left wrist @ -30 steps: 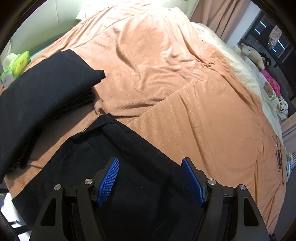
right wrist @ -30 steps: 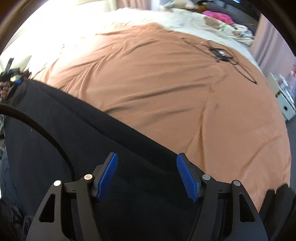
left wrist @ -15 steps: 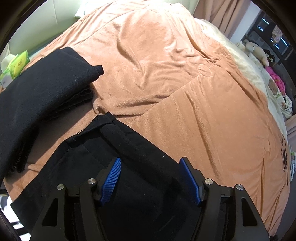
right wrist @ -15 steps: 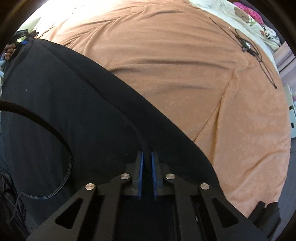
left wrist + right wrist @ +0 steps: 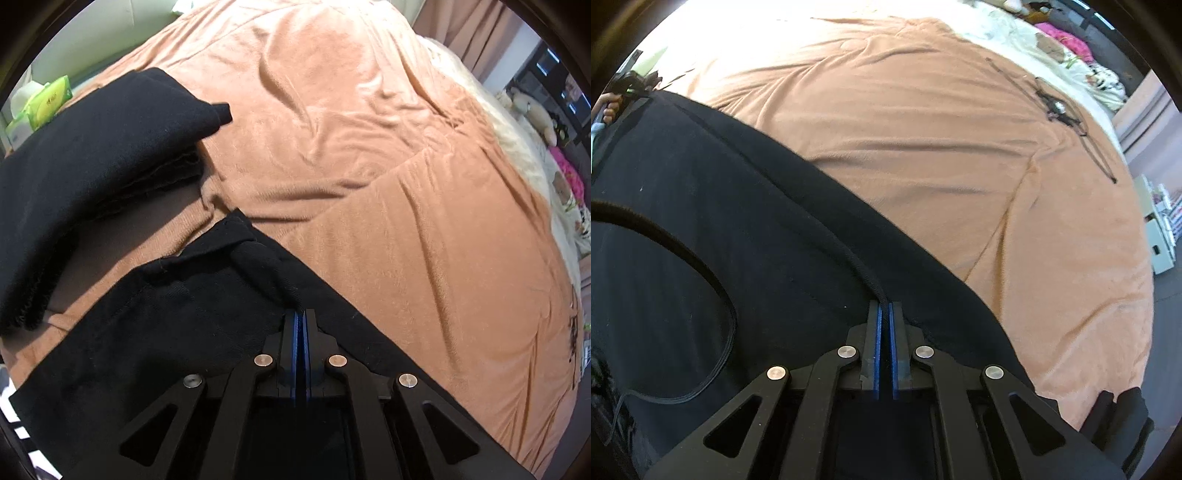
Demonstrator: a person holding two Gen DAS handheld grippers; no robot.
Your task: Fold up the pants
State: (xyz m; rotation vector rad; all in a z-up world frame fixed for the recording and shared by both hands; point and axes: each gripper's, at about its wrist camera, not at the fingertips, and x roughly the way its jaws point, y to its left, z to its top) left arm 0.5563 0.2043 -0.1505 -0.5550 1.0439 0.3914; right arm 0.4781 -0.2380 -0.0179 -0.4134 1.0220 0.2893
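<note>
While the black pants (image 5: pixel 155 332) lie spread along the near edge of the bed, on its orange blanket (image 5: pixel 406 206), both grippers pinch them. The left gripper (image 5: pixel 299 314) has its blue fingers (image 5: pixel 294 332) squeezed tight on a fold of the cloth near the pants' corner. The right gripper (image 5: pixel 885 305) is squeezed tight too, with the black drawstring (image 5: pixel 864 271) and the pants' edge (image 5: pixel 701 206) caught between its fingers. Another folded black cloth (image 5: pixel 85 147) sits on the blanket to the far left, apart from the pants. A green packet (image 5: pixel 46 101) lies beside the bed behind it. A thin dark cable (image 5: pixel 1071 114) rests far off on the blanket.
</note>
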